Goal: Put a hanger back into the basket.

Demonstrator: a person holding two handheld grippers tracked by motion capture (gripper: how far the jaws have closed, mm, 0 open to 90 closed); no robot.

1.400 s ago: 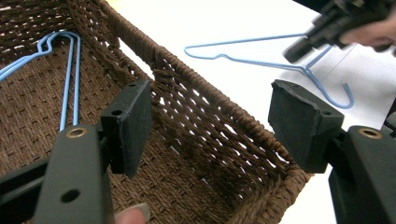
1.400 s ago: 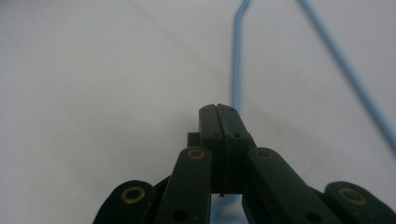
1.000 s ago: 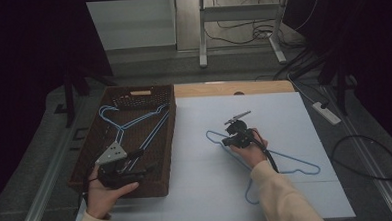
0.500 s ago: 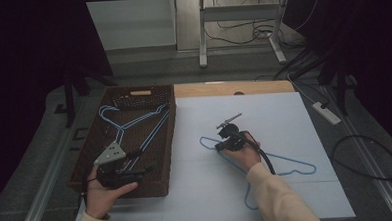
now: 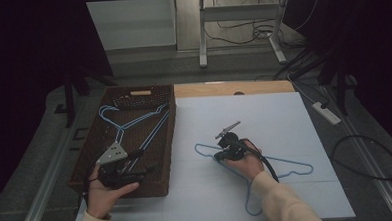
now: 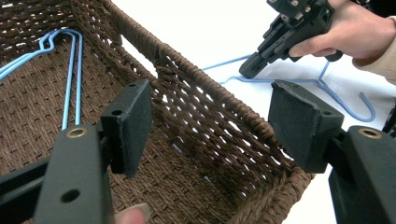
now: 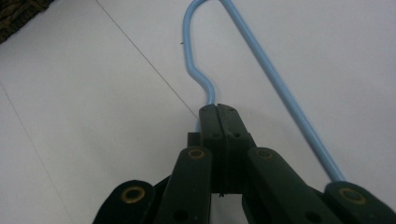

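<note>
A light blue wire hanger (image 5: 286, 162) lies on the white table sheet (image 5: 264, 117). My right gripper (image 5: 218, 156) is shut on its wire near the hook end. In the right gripper view the jaws (image 7: 218, 108) meet on the wire where the hanger (image 7: 271, 70) bends. My left gripper (image 5: 145, 168) hovers open over the near end of the brown woven basket (image 5: 86, 160), with nothing between its pads (image 6: 130, 121). In the left gripper view the left gripper (image 6: 217, 123) faces the basket wall (image 6: 210, 107), and the right gripper (image 6: 252, 70) grips the hanger (image 6: 345, 93) beyond it.
Two blue hangers (image 5: 134, 124) lie inside the basket, one also seen in the left gripper view (image 6: 70, 70). A wooden strip (image 5: 233, 89) edges the table's far side. Cables and a power strip (image 5: 326, 112) lie on the floor to the right.
My right gripper has slid left and slightly nearer, dragging the blue hanger with it toward the basket. The left gripper has stayed in place.
</note>
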